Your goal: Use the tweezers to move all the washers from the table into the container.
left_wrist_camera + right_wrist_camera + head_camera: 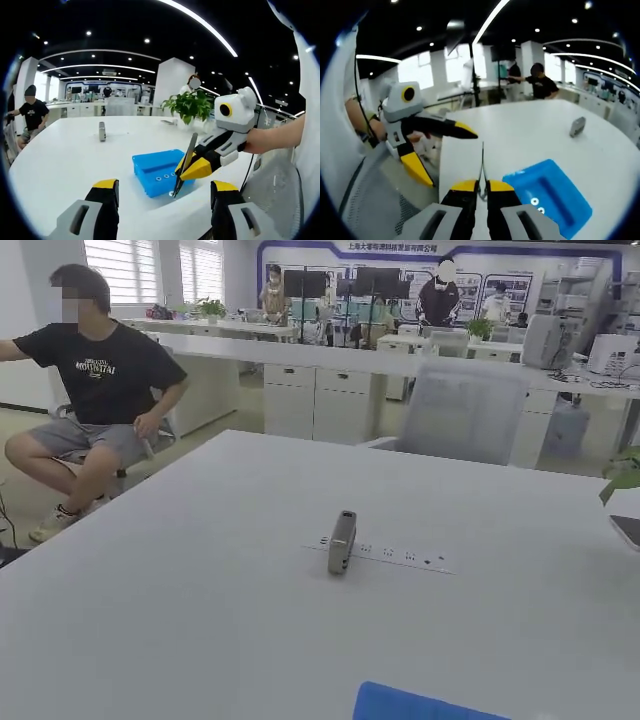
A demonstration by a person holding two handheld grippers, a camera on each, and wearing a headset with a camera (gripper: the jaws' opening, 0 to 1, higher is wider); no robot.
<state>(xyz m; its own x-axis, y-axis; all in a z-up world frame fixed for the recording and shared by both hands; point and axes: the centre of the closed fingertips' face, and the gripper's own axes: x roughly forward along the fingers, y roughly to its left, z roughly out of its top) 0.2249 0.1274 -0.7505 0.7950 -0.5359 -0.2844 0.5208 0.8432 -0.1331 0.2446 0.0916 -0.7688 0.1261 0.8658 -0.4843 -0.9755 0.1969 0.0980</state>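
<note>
Our right claw point(479, 187) is clamped on the tweezers point(482, 160), which stick straight out ahead between its jaws, their points over the white tabletop point(530, 135). Just ahead of this claw and to its right lies the blue container point(555, 197), with a few washers point(535, 202) on its floor. Our left claw point(165, 189) gapes wide, nothing between its jaws. The container sits just ahead of it, between the jaw tips, and the right claw is ahead to its right, holding the tweezers with their points down by the container's near wall. We cannot tell whether the points pinch a washer. Farther ahead of the left claw, well apart from the container, a small grey device point(102, 131) lies on the tabletop, and a potted plant point(190, 106) stands beyond the right claw.
</note>
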